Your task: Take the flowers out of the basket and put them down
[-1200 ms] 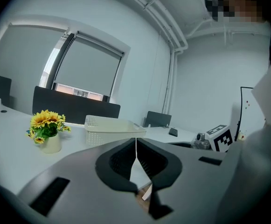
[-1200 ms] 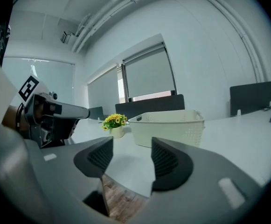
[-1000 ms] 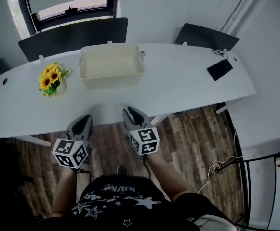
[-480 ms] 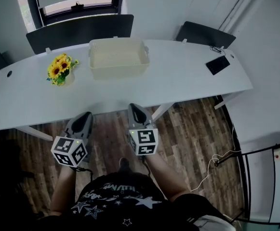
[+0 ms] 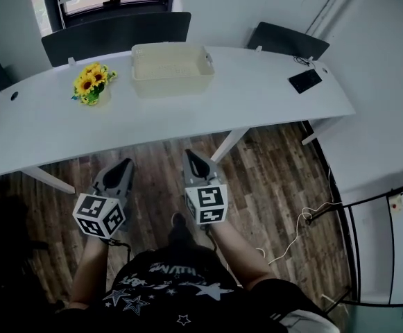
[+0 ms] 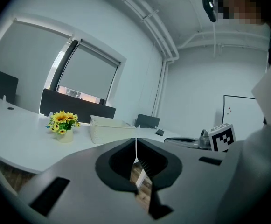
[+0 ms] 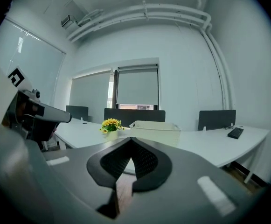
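**Flowers are out, person backing off the table**

- Both grippers empty. left gripper (image 5: 126, 162) and right gripper (image 5: 189, 154) have jaws pressed together with nothing between them, confirmed in both gripper views.
- Change over the last second: the table (image 5: 187, 120) has slid up and away in the head view. Both grippers, previously just short of its near edge, now hang over the wood floor (image 5: 270, 179), well apart from it. The person is stepping back.
- flowers (image 5: 92, 82) stand upright in a small pale pot on the table, just left of the basket (image 5: 170, 87) and not touching it. Neither has moved relative to the other across the frames.
- Read: put-down looks done, and this is retreat, not approach. Nothing left to grab as far as I can see.
- Hard to see:
  - Basket interior looks empty from the head view, but the near wall hides a strip of its bottom, and the gripper views see only its outer wall.
  - The pot is too small to tell its material.
  - Hands are hidden behind the marker cubes.
- phone (image 5: 304, 80) at the table's right end is untouched.
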Demonstrator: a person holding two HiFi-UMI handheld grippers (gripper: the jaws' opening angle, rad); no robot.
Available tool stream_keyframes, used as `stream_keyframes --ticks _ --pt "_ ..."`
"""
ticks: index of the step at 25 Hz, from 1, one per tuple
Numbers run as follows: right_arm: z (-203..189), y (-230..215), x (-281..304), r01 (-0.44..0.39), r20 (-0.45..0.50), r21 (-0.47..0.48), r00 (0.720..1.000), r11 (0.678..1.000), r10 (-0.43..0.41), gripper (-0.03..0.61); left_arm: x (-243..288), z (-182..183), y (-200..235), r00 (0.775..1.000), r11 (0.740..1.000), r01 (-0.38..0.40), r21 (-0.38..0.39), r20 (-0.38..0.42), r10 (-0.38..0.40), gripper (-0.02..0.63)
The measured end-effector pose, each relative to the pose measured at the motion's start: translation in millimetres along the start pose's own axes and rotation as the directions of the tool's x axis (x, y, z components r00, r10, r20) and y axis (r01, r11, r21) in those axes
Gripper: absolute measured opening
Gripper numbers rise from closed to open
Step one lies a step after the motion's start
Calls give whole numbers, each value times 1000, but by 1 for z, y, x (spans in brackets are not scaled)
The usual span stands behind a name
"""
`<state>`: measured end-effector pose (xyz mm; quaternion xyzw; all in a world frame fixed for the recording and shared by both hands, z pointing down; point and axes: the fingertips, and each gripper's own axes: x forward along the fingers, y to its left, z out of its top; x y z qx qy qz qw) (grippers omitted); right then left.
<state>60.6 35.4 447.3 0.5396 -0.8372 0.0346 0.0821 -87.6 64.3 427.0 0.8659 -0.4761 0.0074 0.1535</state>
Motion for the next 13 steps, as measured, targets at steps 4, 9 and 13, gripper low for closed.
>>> stream_keyframes --ticks 4,9,13 --pt "-8 23 -26 -1 -9 -9 1000 1000 1 2 -24 -12 -7 1000 1000 21 -3 -7 -21 14" --pt "-20 41 -57 15 -17 -6 1000 1000 -15 2 -49 -25 -21 999 999 41 -5 -5 -41 14" --pt "-26 58 -75 7 -15 18 1000 1000 -7 2 -67 -37 -26 999 999 39 8 -10 -39 14"
